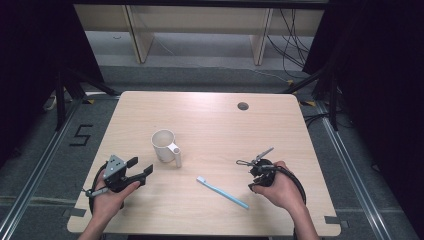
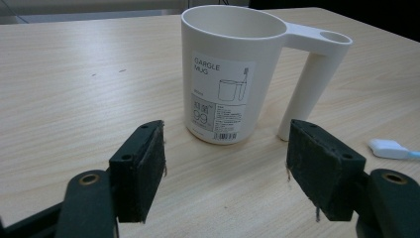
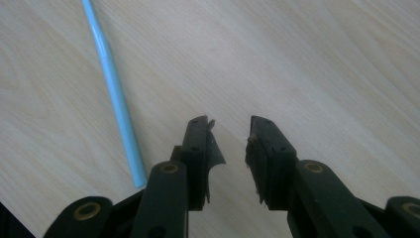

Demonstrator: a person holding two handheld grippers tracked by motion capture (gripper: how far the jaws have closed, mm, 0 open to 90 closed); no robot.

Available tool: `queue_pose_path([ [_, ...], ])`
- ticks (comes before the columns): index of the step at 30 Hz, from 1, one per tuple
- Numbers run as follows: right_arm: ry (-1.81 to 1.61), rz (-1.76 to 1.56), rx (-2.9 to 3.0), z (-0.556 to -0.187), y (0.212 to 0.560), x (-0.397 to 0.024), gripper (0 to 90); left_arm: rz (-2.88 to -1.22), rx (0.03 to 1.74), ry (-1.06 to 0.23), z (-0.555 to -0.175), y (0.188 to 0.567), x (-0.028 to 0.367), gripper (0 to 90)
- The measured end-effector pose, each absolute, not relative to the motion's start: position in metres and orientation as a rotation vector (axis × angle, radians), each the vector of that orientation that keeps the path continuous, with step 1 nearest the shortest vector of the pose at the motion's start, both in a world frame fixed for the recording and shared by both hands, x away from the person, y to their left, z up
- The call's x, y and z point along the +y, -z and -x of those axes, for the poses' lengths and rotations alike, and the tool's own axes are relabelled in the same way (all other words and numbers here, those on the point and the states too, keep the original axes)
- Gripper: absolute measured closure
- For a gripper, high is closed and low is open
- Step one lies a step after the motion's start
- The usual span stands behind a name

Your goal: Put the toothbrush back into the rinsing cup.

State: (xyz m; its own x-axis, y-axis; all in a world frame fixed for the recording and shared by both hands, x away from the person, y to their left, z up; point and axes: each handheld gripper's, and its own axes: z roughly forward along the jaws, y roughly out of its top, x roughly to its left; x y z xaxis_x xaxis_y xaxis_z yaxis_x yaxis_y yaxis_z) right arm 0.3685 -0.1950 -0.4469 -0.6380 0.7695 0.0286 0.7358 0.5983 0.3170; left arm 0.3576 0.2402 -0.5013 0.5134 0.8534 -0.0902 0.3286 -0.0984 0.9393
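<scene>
Two claws are held low over the surface [image 1: 210, 107], one in each hand. The left claw [image 1: 141, 171] is carried in the left hand [image 1: 107, 192], with the forearm entering from the near edge and the jaws aimed up and to the right, toward the mug [image 1: 164, 145]. Its jaws are spread wide with nothing between them; in the left gripper view, the mug [image 2: 225, 74] is seen just ahead of the gap, upright, its handle [image 2: 317, 74] off to the right of the jaws.

The right claw [image 1: 257, 161] is gripped in the right hand [image 1: 280, 187] and is pointed away from the person and slightly left. In the right gripper view its jaws are seen partly open, with a narrow gap and only bare wood between the pads [image 3: 260, 153]; nothing is gripped.

The toothbrush [image 1: 221, 192] is laid flat on the surface just to the left of the right claw, untouched. Its long axis is set diagonally, with the head nearer the mug and the handle end [image 3: 138, 176] nearer the person, just beside the right claw's left jaw.
</scene>
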Motion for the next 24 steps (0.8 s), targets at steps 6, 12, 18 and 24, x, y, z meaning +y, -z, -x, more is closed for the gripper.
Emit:
queue_pose_path([
  [6,-0.455,-1.267,2.732,-0.370,0.445,-0.184,71.1,-1.678,1.049,-0.599,-0.355,0.500,0.240,30.5],
  [12,-0.445,-1.229,2.764,-0.371,0.446,-0.176,70.6,-1.678,1.010,-0.597,-0.357,0.501,0.238,30.6],
  [18,-0.434,-1.173,2.795,-0.372,0.444,-0.172,70.2,-1.688,1.003,-0.595,-0.357,0.501,0.236,30.8],
  [24,-0.423,-1.142,2.829,-0.372,0.444,-0.164,71.0,-1.692,1.000,-0.596,-0.358,0.501,0.236,30.8],
])
